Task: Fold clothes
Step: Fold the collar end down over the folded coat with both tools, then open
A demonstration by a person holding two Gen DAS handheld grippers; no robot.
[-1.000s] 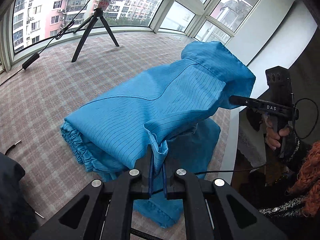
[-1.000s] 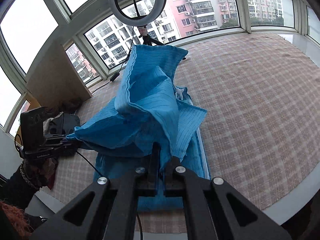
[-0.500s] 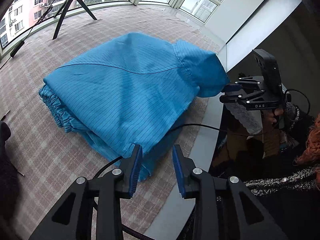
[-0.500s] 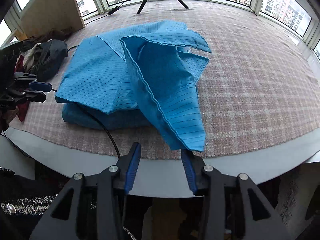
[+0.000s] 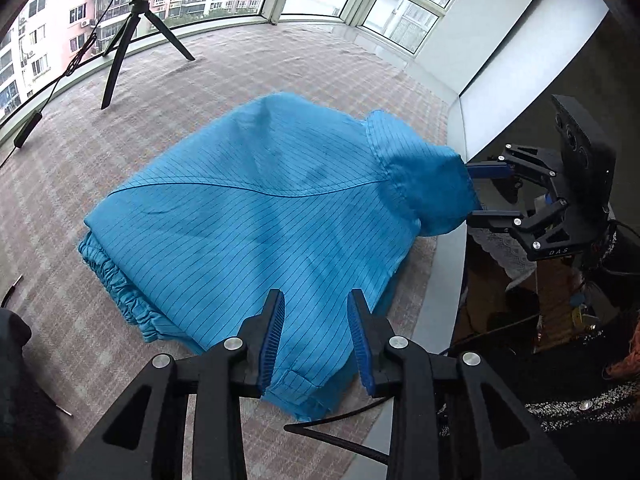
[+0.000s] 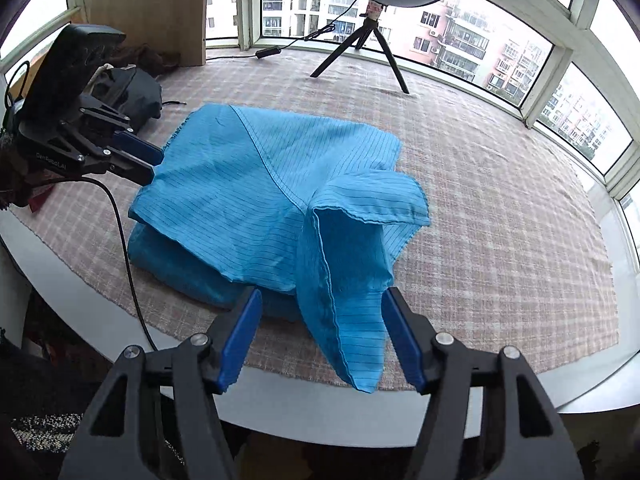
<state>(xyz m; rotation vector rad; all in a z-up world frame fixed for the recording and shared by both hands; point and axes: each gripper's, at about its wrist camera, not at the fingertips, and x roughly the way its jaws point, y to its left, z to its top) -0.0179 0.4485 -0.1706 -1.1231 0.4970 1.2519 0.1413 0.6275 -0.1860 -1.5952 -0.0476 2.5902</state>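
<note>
Lying folded on the checked cloth point(image 6: 500, 200) of the tabletop point(image 6: 280, 400), blue striped garment point(image 5: 256, 216) near its front edge, one flap drooping over the edge, tripod point(image 6: 360, 52) far behind, left claw point(image 5: 316, 336) wide, right claw point(image 6: 320, 344) wide, both holding nothing.

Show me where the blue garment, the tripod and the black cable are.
blue garment point(image 5: 248, 216): left wrist view, top folded layer.
tripod point(image 6: 362, 46): right wrist view, central stem.
black cable point(image 6: 124, 248): right wrist view, middle stretch.
</note>
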